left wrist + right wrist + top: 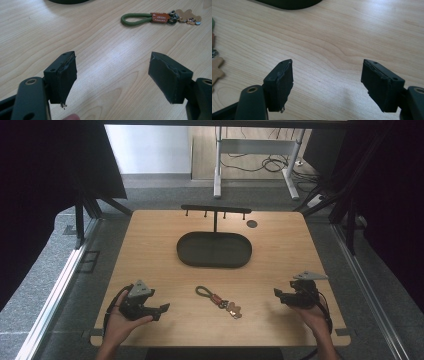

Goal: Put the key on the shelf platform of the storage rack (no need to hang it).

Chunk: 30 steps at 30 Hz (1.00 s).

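Wooden table (150, 245) | green-looped keychain (219, 301) lies between my hands, before the dark tray (214, 249) | left gripper (162, 309): fingers spread, empty | right gripper (276, 293): fingers spread, empty

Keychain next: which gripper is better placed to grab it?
Probably left. The keychain lies whole ahead of the open left gripper, cord loop nearest; the right gripper sees it at its edge.

Table (150, 250): pale wood grain, slight sheen. Tray (214, 249): matt dark. Keychain (160, 18): green woven cord, metal rings (tan leather-look tag).
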Each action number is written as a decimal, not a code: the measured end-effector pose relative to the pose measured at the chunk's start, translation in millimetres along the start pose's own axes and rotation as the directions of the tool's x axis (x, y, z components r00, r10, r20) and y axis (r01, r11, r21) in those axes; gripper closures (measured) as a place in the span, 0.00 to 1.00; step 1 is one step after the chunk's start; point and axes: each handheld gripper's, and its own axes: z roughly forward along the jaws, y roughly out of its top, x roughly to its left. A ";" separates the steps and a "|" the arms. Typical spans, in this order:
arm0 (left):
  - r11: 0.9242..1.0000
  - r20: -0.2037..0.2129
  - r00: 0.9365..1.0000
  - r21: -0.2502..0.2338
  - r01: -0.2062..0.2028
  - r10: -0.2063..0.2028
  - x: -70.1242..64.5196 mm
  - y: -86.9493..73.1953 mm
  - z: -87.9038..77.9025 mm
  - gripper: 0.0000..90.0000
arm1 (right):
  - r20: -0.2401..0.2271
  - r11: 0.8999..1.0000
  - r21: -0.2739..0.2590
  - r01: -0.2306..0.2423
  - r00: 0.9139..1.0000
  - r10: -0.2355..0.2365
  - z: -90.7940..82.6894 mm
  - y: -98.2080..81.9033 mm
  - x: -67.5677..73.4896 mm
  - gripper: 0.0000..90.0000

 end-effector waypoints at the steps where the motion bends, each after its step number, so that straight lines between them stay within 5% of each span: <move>1: 1.000 -0.001 1.000 0.000 0.003 -0.003 -0.5 0.5 -0.6 0.26 | -0.006 1.000 0.000 0.003 1.000 -0.003 -2.1 1.9 2.5 0.31; 12: 0.999 0.024 0.999 0.020 -0.030 0.029 -8.8 4.5 12.0 0.26 | -0.035 0.997 0.020 0.075 0.997 -0.075 -17.6 25.0 21.3 0.33; 24: 1.000 0.021 0.999 0.009 -0.029 0.029 -9.9 4.3 7.8 0.26 | -0.069 0.979 0.114 0.167 0.985 -0.160 -12.4 51.8 46.1 0.40; 30: 0.999 0.021 0.999 0.016 -0.029 0.029 -9.3 3.7 9.4 0.26 | -0.090 0.973 0.121 0.198 0.978 -0.188 -6.0 57.2 53.9 0.41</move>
